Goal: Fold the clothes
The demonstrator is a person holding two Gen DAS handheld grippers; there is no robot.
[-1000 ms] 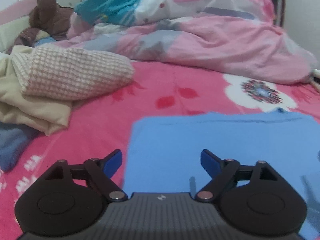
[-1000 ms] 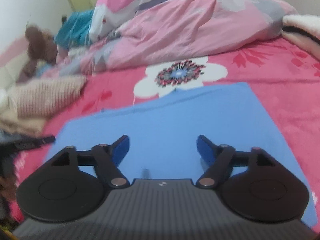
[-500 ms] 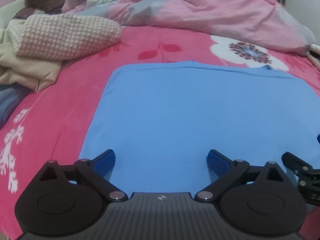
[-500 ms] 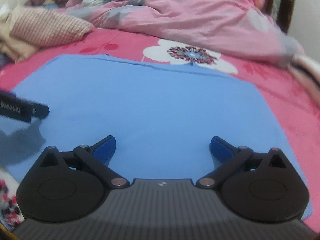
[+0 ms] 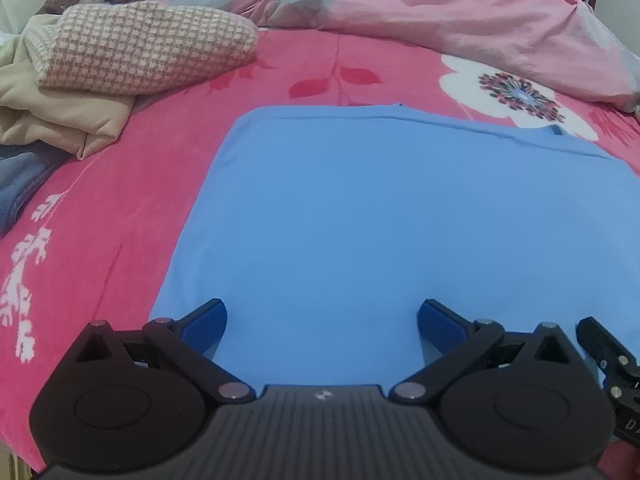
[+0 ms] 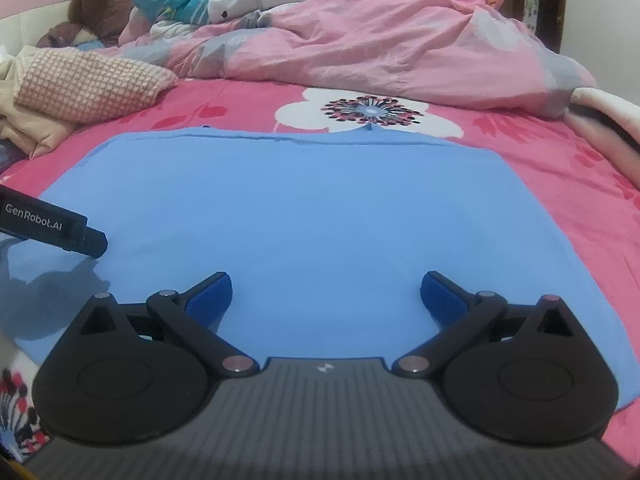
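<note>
1. The blue garment (image 5: 400, 216) lies flat on the pink floral bed (image 5: 120, 208), filling the frame's centre.
2. Left claw (image 5: 322, 322) is released, empty, low over the garment's near edge.
3. Right claw (image 6: 326, 294) likewise spread, holding nothing.
4. A checkered cloth (image 5: 136, 48) sits upper left.

The blue garment (image 5: 400, 216) is smooth, matt knit cloth with a stitched hem. The bedsheet (image 5: 132, 208) looks like soft, fuzzy pink fleece. The duvet (image 6: 380, 44) is thin, crinkled cotton-like cloth. A checked pillow (image 5: 140, 48) has a coarse woven texture. Both grippers (image 5: 322, 320) (image 6: 326, 294) are matt black plastic with ribbed grey housings, blue pads (image 6: 212, 294) and small shiny metal pins.
</note>
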